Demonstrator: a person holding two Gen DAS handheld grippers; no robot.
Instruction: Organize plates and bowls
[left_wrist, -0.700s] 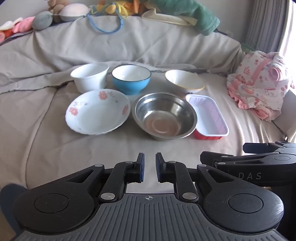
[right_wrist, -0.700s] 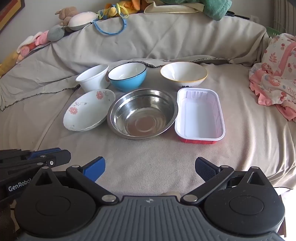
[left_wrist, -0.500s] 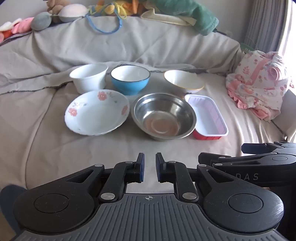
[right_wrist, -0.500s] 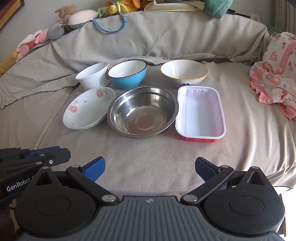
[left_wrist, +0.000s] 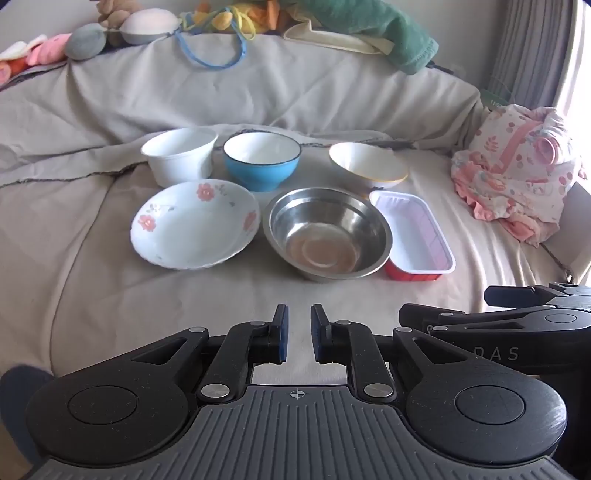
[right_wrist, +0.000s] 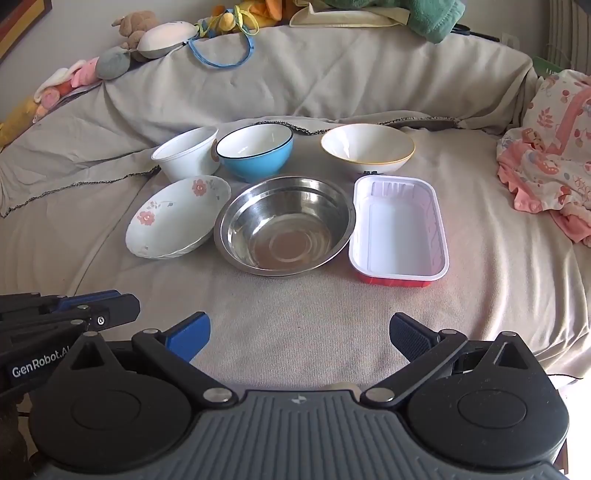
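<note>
Left wrist view: the left gripper (left_wrist: 297, 334) hangs above the near part of a couch draped in a beige cover (left_wrist: 92, 288), its jaws drawn nearly together with only a narrow slit and nothing between them. The right gripper (right_wrist: 299, 338) sits just beside it, its jaws spread wide and empty.

Ahead, on the cover, six dishes stand in two rows. In the back row: a white bowl (left_wrist: 179, 155), a blue bowl (left_wrist: 262, 160) just beside it, and, apart to the right, a yellow-rimmed white bowl (left_wrist: 367, 166). In the front row: a flowered plate (left_wrist: 194, 223), a steel bowl (left_wrist: 327, 232) close beside it, and a red tray with a white inside (left_wrist: 412, 230) against the steel bowl's right rim.

Neither gripper touches any dish. A pink patterned cloth (left_wrist: 517, 173) lies at the right end, and soft toys (right_wrist: 147, 33) line the backrest.
</note>
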